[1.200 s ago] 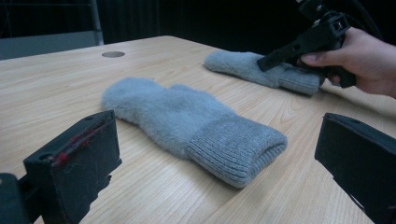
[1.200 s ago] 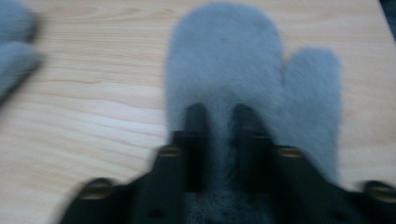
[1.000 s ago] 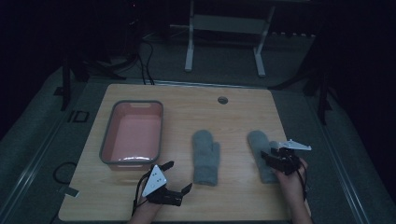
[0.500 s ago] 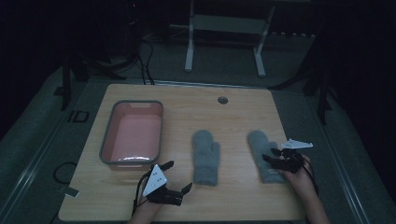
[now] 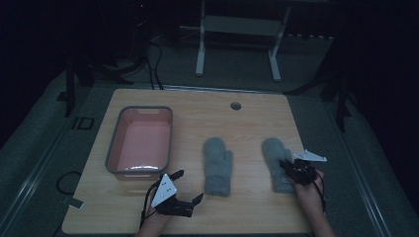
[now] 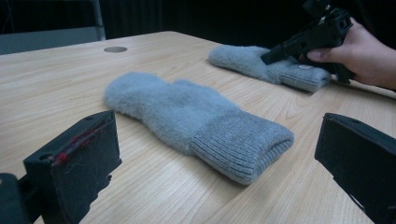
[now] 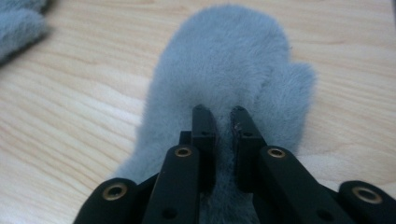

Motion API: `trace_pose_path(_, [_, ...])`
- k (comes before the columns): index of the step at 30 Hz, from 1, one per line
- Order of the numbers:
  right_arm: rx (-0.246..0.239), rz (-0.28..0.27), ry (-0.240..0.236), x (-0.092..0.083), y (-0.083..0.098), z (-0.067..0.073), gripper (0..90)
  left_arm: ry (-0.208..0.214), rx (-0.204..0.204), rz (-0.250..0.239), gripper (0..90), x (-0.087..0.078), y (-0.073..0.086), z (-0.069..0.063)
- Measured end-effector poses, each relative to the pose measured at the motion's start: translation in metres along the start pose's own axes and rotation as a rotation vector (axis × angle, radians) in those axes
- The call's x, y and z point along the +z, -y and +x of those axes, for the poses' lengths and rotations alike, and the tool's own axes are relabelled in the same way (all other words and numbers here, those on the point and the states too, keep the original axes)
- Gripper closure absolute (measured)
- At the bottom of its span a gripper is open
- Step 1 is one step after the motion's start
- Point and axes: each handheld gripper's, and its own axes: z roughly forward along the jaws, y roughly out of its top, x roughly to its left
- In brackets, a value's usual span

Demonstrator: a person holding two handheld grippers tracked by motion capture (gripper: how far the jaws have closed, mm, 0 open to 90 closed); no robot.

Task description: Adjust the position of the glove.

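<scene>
Right now my right gripper (image 7: 219, 112) pinches, apparently, a fold of the right grey mitten (image 7: 224, 60); lift slowly. Left gripper (image 6: 224, 158) idles, jaws wide.

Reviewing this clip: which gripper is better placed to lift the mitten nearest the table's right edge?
The right gripper: its jaws are already pinched into the fluff of the right mitten. The left gripper sits open near the front edge, closer to the middle mitten.
</scene>
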Motion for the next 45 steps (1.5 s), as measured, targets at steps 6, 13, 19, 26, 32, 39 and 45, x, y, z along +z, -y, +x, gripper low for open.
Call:
trace_pose_path(6, [0.048, -0.029, 0.051, -0.016, -0.020, 0.024, 83.8, -0.003, -0.002, -0.004, 0.3, 0.000, 0.000, 0.000])
trace_pose_path(13, [0.052, -0.069, 0.064, -0.037, -0.053, 0.062, 83.7, -0.004, 0.001, -0.007, 0.3, -0.001, -0.001, 0.000])
trace_pose_path(19, [0.065, -0.078, 0.018, -0.037, -0.071, 0.099, 83.7, -0.011, 0.004, -0.009, 0.3, -0.002, -0.001, 0.002])
trace_pose_path(26, [0.072, -0.079, -0.039, -0.025, -0.083, 0.138, 83.7, -0.012, 0.010, -0.011, 0.3, -0.003, -0.002, 0.001])
trace_pose_path(32, [0.098, -0.067, -0.079, -0.010, -0.086, 0.167, 83.6, -0.014, 0.007, -0.014, 0.3, -0.005, -0.002, 0.000])
trace_pose_path(39, [0.099, -0.038, -0.143, 0.009, -0.080, 0.203, 83.6, -0.004, 0.007, -0.022, 0.3, -0.007, -0.003, 0.001])
trace_pose_path(45, [0.144, 0.024, -0.107, 0.030, -0.067, 0.199, 82.6, -0.001, 0.007, -0.025, 0.3, -0.008, -0.003, 0.001])
